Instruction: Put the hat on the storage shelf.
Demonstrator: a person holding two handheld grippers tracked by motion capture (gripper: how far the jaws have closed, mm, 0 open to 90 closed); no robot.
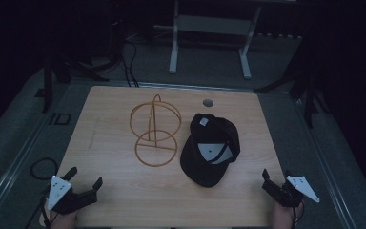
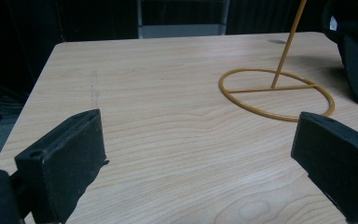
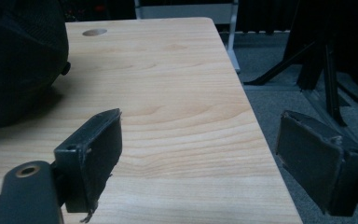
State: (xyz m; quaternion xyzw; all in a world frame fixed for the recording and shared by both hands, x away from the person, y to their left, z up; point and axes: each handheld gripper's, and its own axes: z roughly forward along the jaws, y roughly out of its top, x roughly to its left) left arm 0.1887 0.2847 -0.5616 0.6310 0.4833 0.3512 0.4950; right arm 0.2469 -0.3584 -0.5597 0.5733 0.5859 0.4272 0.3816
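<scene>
Both sets of tongs sit low in the frame, jaws spread wide and holding nothing: the left tongs (image 1: 84,175) at the lower left corner of the pale wooden surface (image 1: 124,191), the right tongs (image 1: 275,177) at its lower right edge. Centre frame, the black baseball cap (image 1: 210,149) lies upturned, just beside the round base of the yellow wire hat stand (image 1: 155,131) standing upright to its left. Both are well apart from the tongs.

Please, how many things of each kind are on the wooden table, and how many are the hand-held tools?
Black cap: 1
Yellow wire stand: 1
Tools, left and right, both open: 2
Total: 4
</scene>
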